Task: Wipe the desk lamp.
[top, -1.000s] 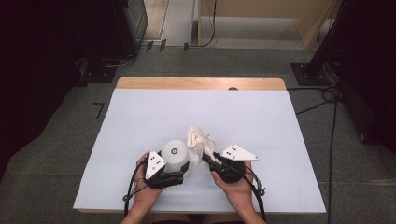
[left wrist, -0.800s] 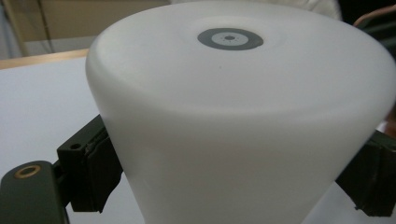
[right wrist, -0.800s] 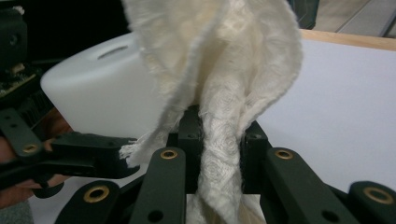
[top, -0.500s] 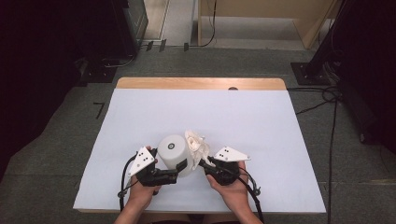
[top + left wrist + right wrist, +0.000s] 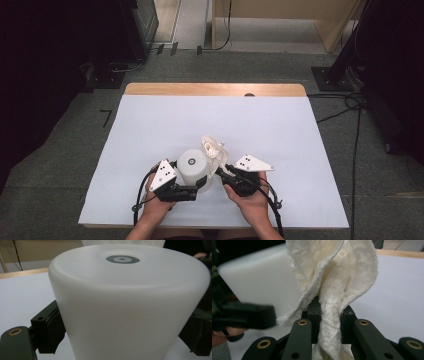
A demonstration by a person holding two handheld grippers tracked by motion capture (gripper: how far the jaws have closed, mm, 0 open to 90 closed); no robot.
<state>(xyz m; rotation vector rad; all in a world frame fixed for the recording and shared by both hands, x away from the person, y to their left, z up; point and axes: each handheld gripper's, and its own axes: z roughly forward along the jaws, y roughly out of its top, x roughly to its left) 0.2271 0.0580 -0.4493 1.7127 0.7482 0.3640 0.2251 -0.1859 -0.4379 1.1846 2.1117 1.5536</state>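
Here, near the front edge of the worktop [image 5: 150, 130], a white cup [image 5: 192, 167] stood upside down, its flat base facing up with a small grey ring mark in the middle. The left hand-held gripper [image 5: 196, 190] came at the cup from the near side, low on its wall. In the left gripper view the cup [image 5: 130, 305] sat between the two black jaws, one pad pressed against its left wall and the other against its right, so this hand-held gripper was clamped on the cup. The left hand [image 5: 155, 210] gripped the tool from below in the high view.

Just to the right of the cup, a crumpled cream cloth [image 5: 214, 150] rose above the cup's top edge and leaned against its side. The right hand-held gripper [image 5: 223, 171] pointed toward the cup from the right, with its tips at the foot of the cloth. In the right gripper view the cloth [image 5: 332, 277] was pinched tight between the jaws, a twisted strip of it running down through the narrow gap and the rest fanning out above the tips. So the right hand-held gripper [image 5: 329, 322] was closed on the cloth. Behind the cloth in that view stood the white cup, with the other tool's dark jaw low at the left. The right hand [image 5: 250, 205] rested near the front edge of the worktop.
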